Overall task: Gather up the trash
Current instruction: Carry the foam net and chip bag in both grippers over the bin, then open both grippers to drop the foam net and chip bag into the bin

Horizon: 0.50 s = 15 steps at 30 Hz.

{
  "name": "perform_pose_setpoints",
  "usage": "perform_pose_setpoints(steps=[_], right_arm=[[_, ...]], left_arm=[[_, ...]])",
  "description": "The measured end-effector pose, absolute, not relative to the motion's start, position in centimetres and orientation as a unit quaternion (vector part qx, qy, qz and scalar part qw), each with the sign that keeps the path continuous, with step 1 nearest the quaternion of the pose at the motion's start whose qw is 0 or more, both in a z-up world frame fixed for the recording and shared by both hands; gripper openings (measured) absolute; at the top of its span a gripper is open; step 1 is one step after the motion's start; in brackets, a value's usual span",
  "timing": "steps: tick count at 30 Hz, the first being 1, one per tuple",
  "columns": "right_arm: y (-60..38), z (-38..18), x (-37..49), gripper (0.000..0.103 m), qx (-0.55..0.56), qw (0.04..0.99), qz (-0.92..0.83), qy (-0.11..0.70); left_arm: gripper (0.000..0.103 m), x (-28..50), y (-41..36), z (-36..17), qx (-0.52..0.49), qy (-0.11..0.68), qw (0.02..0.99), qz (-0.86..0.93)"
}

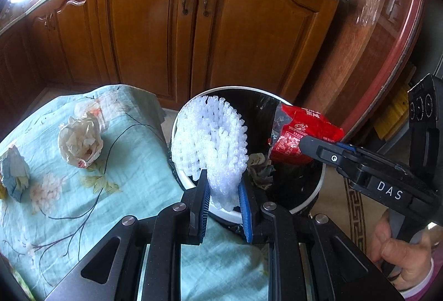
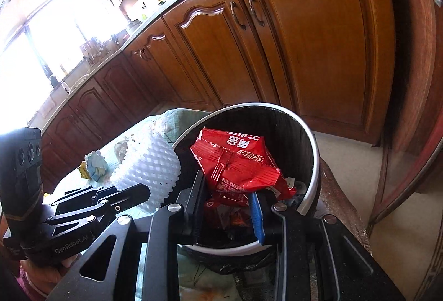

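My left gripper (image 1: 223, 187) is shut on a white foam fruit net (image 1: 210, 140), held up over the near rim of a round trash bin (image 1: 310, 204) with a white rim and black liner. From the right, my right gripper (image 2: 228, 190) is shut on a crumpled red snack wrapper (image 2: 235, 160) above the bin's (image 2: 313, 162) opening. The wrapper (image 1: 301, 132) and the right gripper (image 1: 307, 144) also show in the left wrist view; the net (image 2: 149, 165) and the left gripper (image 2: 144, 194) show in the right wrist view. Some crumpled trash lies at the bin's bottom.
A table with a light green floral cloth (image 1: 55, 190) lies left of the bin, with a crumpled cream plastic bag (image 1: 80, 140) and a blue-white paper wad (image 1: 15, 173) on it. Wooden kitchen cabinets (image 1: 193, 32) stand behind. A person's hand (image 1: 401, 254) grips the right tool.
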State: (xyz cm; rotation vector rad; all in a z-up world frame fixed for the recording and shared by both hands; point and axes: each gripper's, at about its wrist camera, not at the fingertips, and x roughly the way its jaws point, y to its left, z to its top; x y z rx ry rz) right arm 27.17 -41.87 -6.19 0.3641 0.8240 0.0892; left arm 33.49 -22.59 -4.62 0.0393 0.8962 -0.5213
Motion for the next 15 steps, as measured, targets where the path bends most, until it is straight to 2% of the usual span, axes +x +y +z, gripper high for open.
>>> perform_pose_setpoints(steps=[8,10,12,15], right_arm=[[-42.5,-6.8,28.1,0.033,0.175,0.892,0.043,0.415],[-42.8,-6.9,28.3,0.037,0.177,0.891,0.044,0.417],[-42.9,-6.9,28.3,0.047,0.179,0.89,0.044,0.417],[-43.1,-7.0,28.3,0.055,0.184,0.889,0.045,0.416]], left_arm=[[0.022,34.6,-23.6,-5.4,0.017,0.438,0.863,-0.251],[0.032,34.7,-23.6,-5.5,0.017,0.439,0.863,-0.249],[0.038,34.5,-23.8,-5.4,0.018,0.436,0.865,-0.249],[0.05,34.2,-23.7,-5.4,0.022,0.432,0.868,-0.245]])
